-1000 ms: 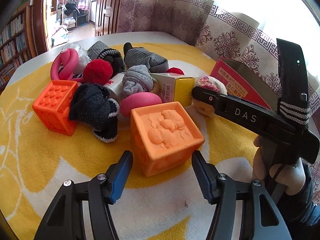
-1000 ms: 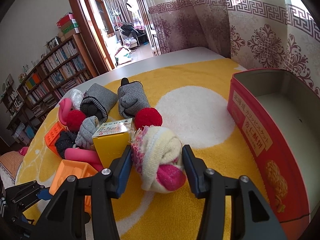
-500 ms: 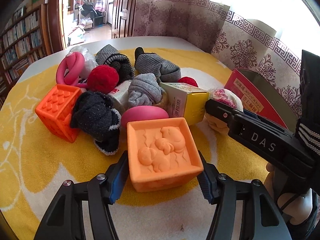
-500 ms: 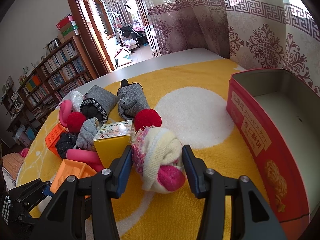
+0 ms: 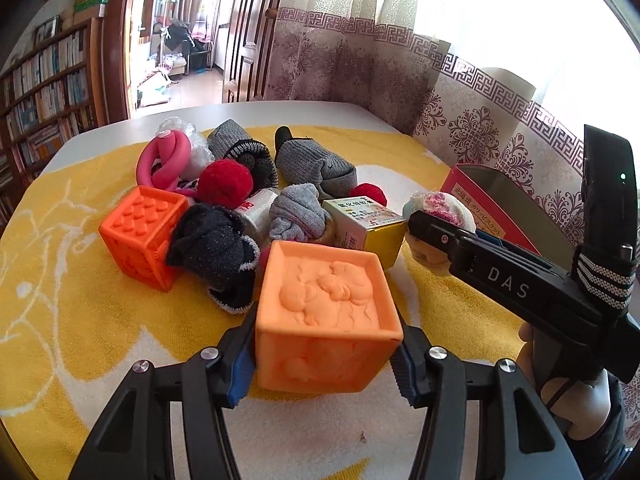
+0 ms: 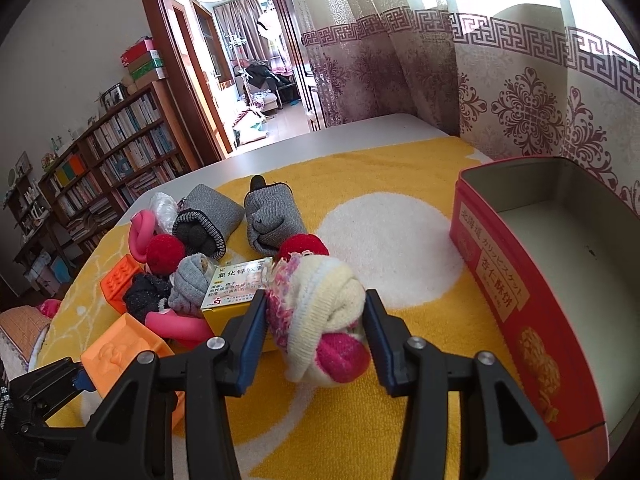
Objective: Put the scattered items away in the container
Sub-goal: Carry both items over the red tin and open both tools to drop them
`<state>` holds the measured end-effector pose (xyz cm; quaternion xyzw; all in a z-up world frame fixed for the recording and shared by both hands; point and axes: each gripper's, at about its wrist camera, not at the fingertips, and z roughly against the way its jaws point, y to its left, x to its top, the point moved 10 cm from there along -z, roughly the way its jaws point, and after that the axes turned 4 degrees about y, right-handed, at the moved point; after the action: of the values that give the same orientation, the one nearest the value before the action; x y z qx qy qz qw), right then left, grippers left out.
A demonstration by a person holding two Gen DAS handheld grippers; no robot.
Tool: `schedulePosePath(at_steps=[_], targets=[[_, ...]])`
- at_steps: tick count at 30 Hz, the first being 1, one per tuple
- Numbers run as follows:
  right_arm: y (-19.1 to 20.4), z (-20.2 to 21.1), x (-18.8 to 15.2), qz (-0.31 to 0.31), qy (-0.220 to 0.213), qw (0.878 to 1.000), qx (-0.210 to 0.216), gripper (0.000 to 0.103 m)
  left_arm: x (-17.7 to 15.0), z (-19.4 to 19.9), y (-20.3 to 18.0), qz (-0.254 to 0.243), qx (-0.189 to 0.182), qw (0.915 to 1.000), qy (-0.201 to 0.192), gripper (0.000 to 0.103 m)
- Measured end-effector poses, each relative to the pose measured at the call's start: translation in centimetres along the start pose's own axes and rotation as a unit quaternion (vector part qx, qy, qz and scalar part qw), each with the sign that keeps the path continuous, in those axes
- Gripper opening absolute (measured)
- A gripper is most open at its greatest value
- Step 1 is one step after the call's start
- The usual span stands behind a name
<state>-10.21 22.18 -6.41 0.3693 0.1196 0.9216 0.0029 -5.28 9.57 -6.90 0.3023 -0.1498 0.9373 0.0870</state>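
An orange embossed cube point(image 5: 324, 292) sits between the jaws of my left gripper point(image 5: 324, 352). They are closing, and the blue pads touch its two sides. A cream and pink rolled sock ball point(image 6: 320, 300) lies on the yellow towel inside my right gripper point(image 6: 316, 320). Its jaws are also closing, with the pads against the ball. In the left wrist view this right gripper point(image 5: 436, 232) reaches in from the right, with the sock ball point(image 5: 440, 204) at its tip. The red tin point(image 6: 500, 292) stands open to the right, with nothing showing inside it.
A heap lies behind the cube: a second orange cube point(image 5: 140, 232), a dark sock point(image 5: 212, 244), grey socks point(image 5: 312, 164), a yellow box point(image 5: 372, 220), red pompoms point(image 5: 224, 178) and a pink ring toy point(image 5: 164, 156). The yellow towel point(image 5: 80, 300) covers the table. Curtains hang behind the tin.
My left gripper has moved forward round the orange cube and its jaws have narrowed onto the cube's sides. The right gripper stays around the sock ball, slightly tighter.
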Motion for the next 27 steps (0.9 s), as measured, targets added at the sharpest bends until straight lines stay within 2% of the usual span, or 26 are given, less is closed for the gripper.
schedulePosePath(at_steps=[6, 10, 18, 22, 27], targets=[[0.3, 2.2, 0.9, -0.001, -0.02, 1.0, 0.002, 0.051, 1.2, 1.7, -0.9, -0.012, -0.01, 0.9996, -0.021, 0.058], [-0.7, 5.0, 2.1, -0.007, -0.05, 0.999, -0.008, 0.051, 2.0, 2.2, -2.2, -0.031, -0.014, 0.999, -0.029, 0.058], [-6.7, 11.0, 4.6, -0.042, -0.114, 0.99, -0.073, 0.051, 3.5, 1.8, -6.3, -0.076, -0.03, 0.9962, -0.03, 0.058], [-10.3, 12.7, 4.8, -0.067, -0.125, 0.984, -0.106, 0.051, 4.6, 1.7, -9.3, -0.105, -0.037, 0.9931, -0.037, 0.058], [-13.4, 14.0, 4.4, -0.086, -0.129, 0.98, -0.127, 0.051, 5.6, 1.5, -12.7, -0.133, -0.048, 0.989, -0.045, 0.058]])
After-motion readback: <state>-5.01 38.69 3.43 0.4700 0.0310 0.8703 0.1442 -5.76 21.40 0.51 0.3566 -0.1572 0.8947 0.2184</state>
